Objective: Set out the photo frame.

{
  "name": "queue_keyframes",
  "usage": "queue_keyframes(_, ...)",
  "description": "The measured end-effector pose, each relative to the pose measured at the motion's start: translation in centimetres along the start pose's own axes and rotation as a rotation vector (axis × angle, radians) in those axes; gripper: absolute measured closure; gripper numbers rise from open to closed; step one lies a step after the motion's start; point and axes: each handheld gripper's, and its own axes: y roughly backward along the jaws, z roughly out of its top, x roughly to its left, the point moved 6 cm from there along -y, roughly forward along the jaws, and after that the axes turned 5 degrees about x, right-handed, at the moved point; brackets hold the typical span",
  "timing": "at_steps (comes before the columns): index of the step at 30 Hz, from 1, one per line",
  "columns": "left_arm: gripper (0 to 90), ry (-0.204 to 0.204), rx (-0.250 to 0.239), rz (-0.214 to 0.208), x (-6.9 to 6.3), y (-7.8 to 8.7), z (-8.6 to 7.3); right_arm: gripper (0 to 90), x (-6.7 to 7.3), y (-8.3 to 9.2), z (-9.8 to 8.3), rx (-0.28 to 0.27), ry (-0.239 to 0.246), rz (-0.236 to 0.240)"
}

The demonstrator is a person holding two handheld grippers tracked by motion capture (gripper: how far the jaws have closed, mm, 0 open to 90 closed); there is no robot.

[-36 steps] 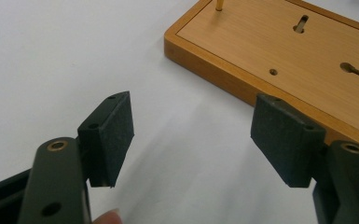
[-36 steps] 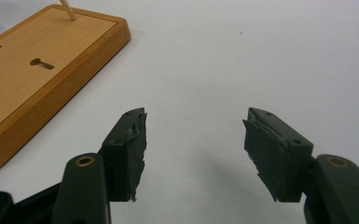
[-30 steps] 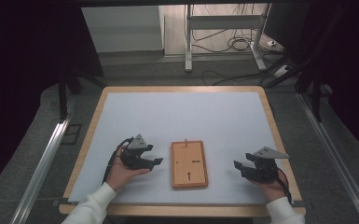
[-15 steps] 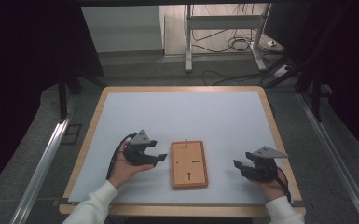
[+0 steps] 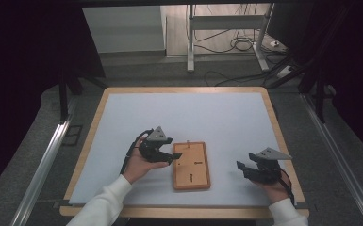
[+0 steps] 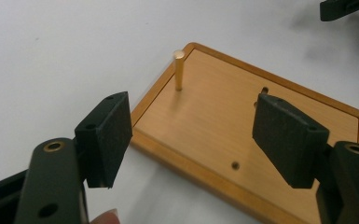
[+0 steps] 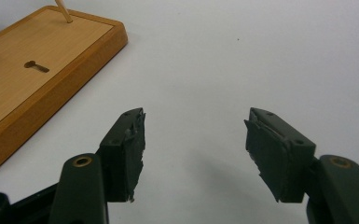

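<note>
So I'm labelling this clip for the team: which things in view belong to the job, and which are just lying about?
In the job:
- wooden board
- upright peg in the board
- left gripper, open over the board
- right gripper, open, off to the side

Lying about:
- cables on the floor
- metal stand behind the table

My table (image 5: 122,117), a pale grey top with a light wooden rim, carries a flat wooden board (image 5: 191,165) lying near its near edge, slightly right of centre.
</note>
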Motion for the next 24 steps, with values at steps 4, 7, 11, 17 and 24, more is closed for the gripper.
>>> queue_keyframes(4, 30.0, 0.003, 0.013, -0.01, 0.2, -1.4, 0.5, 37.8, 0.1, -0.1, 0.1, 0.0, 0.002, 0.001)
queue_keyframes(7, 32.9, 0.003, 0.013, -0.01, 0.5, -2.1, 0.8, 37.7, 0.0, -0.2, 0.0, 0.002, -0.001, -0.002)
queue_keyframes(11, 37.0, 0.01, 0.005, -0.024, 0.9, -2.8, 1.2, 37.6, 0.1, -0.3, -0.1, 0.001, 0.001, -0.002)
queue_keyframes(17, 40.7, 0.023, 0.005, -0.047, 1.2, -4.1, 1.6, 37.5, 0.1, 0.1, -0.3, -0.002, 0.002, -0.014)
queue_keyframes(24, 48.4, -0.004, 0.017, -0.053, 1.2, -5.6, 2.2, 37.5, -0.1, 0.8, -0.8, -0.01, -0.003, -0.037)
